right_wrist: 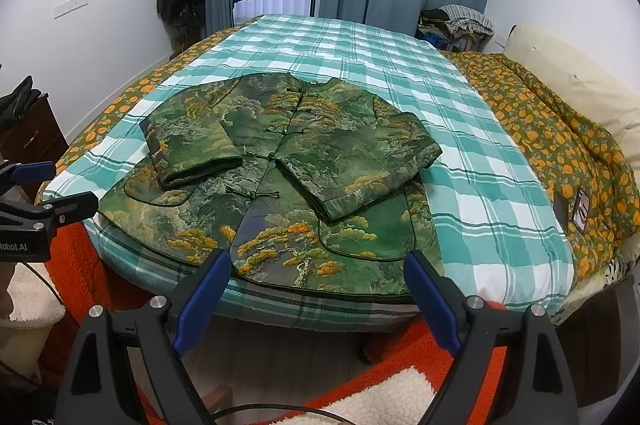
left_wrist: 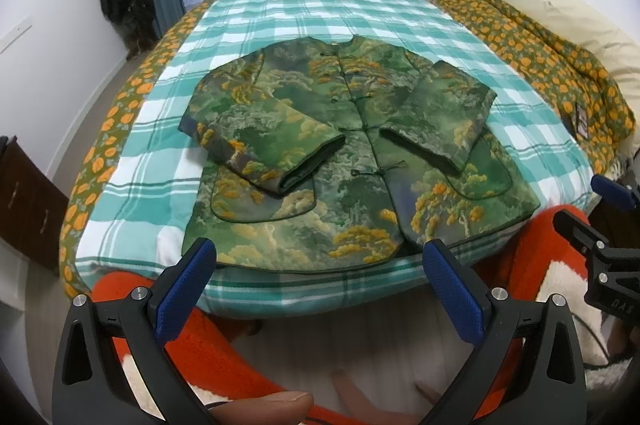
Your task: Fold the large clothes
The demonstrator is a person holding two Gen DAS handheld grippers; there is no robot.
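A green landscape-print jacket [left_wrist: 352, 153] lies flat, front up — on the checked bed cover [left_wrist: 312, 9]. Both sleeves are folded inward across its buttoned front.

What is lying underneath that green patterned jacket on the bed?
The jacket lies flat on a teal-and-white checked blanket, which covers an orange-flowered quilt. Whatever lies directly beneath the jacket itself is hidden.

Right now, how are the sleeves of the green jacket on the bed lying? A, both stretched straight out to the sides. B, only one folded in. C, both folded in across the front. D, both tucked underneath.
C: on the jacket, the one sleeve and the other sleeve both lie folded inward over the buttoned front, their cuffs angled toward the middle.
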